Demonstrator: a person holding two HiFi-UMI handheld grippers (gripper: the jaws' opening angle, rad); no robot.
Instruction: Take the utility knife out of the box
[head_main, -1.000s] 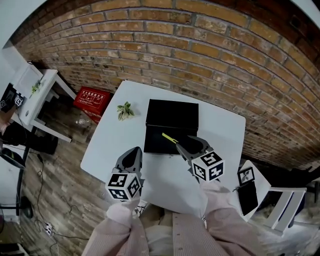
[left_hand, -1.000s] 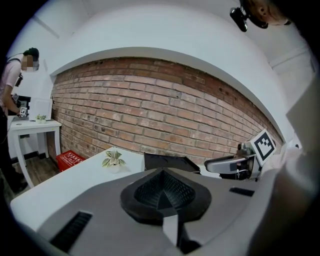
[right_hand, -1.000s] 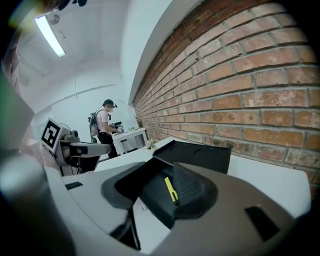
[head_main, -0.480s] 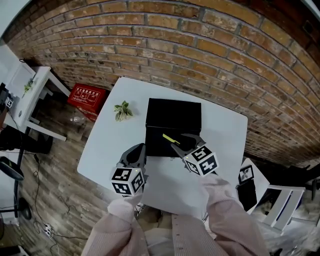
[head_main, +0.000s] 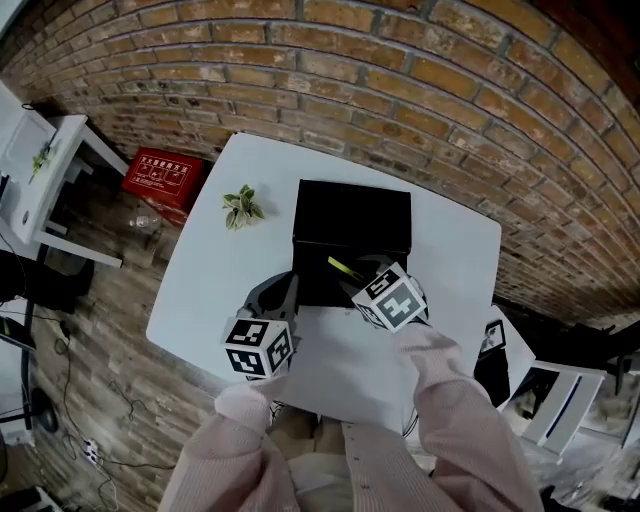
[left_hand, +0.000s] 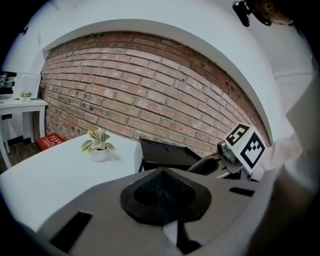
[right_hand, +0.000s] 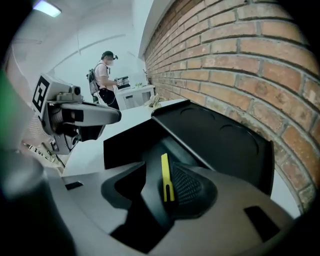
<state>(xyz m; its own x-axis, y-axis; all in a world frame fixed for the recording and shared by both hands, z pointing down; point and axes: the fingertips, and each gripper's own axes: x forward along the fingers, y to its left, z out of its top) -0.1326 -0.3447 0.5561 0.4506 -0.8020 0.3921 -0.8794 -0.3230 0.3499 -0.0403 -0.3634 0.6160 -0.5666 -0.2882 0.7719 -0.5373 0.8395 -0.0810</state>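
Observation:
A black box (head_main: 350, 245) stands open on the white table (head_main: 220, 270), its lid (right_hand: 220, 140) raised at the back. A slim yellow utility knife (head_main: 344, 268) lies inside. My right gripper (head_main: 364, 276) reaches into the box from the front. In the right gripper view it (right_hand: 156, 186) is open, and the knife (right_hand: 164, 170) lies between the jaws, close against the right pad (right_hand: 187, 187). My left gripper (head_main: 283, 292) hovers at the box's front left corner. Its jaws (left_hand: 162, 192) are shut with nothing between them.
A small potted plant (head_main: 240, 208) stands on the table left of the box. A red case (head_main: 158, 180) lies on the floor by the brick wall (head_main: 420, 90). A white side table (head_main: 40, 170) is at far left. A person (right_hand: 104, 75) stands far off.
Both grippers have moved forward toward the box. The right one has come from short of the knife to astride it. The knife has not moved.

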